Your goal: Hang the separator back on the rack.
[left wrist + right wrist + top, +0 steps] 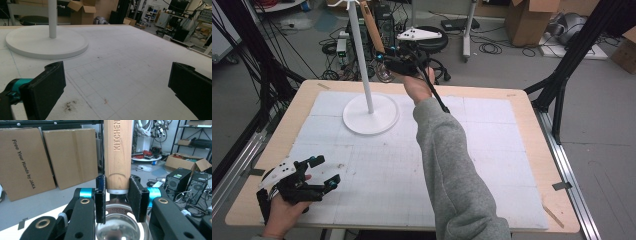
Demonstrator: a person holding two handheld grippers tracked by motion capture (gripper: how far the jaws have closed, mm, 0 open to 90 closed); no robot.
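Right tongs (117,197) raised beyond the far edge of the worktop (532,125), jaws clamped on the lower end of a wooden handle (117,155) stamped "KITCHEN"; a shiny steel bowl (120,225), part of the same utensil, sits just below the jaws. Handle rises above these tongs, close beside the white pole (361,55). Left tongs (319,172) at the near left corner, jaws spread wide, nothing between them. White stand base (45,41) lies ahead of the left tongs, well apart.

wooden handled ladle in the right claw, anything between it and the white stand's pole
Nothing visible. The right claw is shut on the ladle in the air beyond the table's far edge, just right of the white stand; its handle tilts toward the pole, with open air between.
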